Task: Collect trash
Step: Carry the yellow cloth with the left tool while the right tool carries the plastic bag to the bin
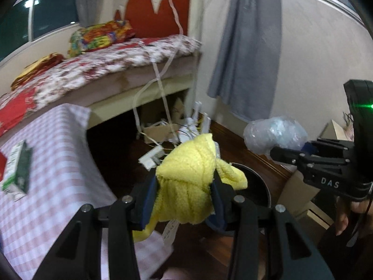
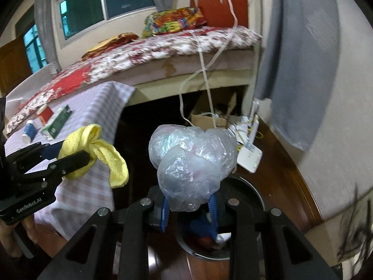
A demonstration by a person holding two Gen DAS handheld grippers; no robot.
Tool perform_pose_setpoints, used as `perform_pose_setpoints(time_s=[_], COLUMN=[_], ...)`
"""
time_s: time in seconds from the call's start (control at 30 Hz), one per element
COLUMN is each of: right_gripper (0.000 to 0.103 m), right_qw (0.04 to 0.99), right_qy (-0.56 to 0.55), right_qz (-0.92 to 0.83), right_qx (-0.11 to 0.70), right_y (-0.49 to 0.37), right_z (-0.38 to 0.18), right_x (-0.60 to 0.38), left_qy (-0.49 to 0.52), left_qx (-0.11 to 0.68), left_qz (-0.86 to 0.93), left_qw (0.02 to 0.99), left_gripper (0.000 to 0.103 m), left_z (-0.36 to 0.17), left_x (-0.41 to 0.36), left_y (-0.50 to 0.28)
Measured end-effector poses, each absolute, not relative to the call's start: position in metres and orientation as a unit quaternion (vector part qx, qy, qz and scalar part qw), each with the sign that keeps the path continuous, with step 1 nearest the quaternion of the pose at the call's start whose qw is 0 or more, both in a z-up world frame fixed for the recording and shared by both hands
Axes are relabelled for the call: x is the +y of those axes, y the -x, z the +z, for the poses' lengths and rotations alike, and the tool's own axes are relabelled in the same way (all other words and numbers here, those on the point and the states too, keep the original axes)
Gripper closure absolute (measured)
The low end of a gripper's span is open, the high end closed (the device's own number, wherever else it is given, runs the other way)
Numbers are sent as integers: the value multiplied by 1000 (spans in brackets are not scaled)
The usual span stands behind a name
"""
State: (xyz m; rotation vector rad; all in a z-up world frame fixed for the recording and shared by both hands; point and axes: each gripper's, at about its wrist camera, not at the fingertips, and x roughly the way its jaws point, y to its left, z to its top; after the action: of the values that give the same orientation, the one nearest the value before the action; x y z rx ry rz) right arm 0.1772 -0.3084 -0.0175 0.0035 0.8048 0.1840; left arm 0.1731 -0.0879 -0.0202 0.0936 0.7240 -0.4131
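Observation:
My left gripper (image 1: 184, 196) is shut on a knotted yellow cloth (image 1: 188, 177), held in the air beside the checked table; the cloth also shows in the right wrist view (image 2: 93, 154). My right gripper (image 2: 188, 207) is shut on a crumpled clear plastic bag (image 2: 191, 161), held above a round black bin (image 2: 247, 186) on the floor. The bag (image 1: 275, 135) and the right gripper (image 1: 286, 156) show at the right of the left wrist view, and the bin (image 1: 256, 186) lies below and between the two grippers. Trash lies in the bin.
A table with a pink checked cloth (image 1: 53, 163) stands at left, with a green-white carton (image 2: 57, 122), a red box (image 2: 45, 114) and a blue bottle (image 2: 29, 130) on it. A bed (image 2: 163, 51) lies behind. Cardboard boxes, cables and a white router (image 2: 250, 157) sit near the wall.

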Motion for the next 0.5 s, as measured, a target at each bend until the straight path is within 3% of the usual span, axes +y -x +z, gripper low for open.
perform_pose_setpoints(time_s=[0.5], right_gripper=[73], right_qw=[881], right_qy=[7], right_qz=[71], right_qx=[468], right_y=[-188], right_z=[-98], right_x=[-360], left_qy=[-83], left_qx=[419], left_qz=[-255], left_qw=[867], left_gripper=[58], left_z=[-87], left_x=[-156], left_y=[-191])
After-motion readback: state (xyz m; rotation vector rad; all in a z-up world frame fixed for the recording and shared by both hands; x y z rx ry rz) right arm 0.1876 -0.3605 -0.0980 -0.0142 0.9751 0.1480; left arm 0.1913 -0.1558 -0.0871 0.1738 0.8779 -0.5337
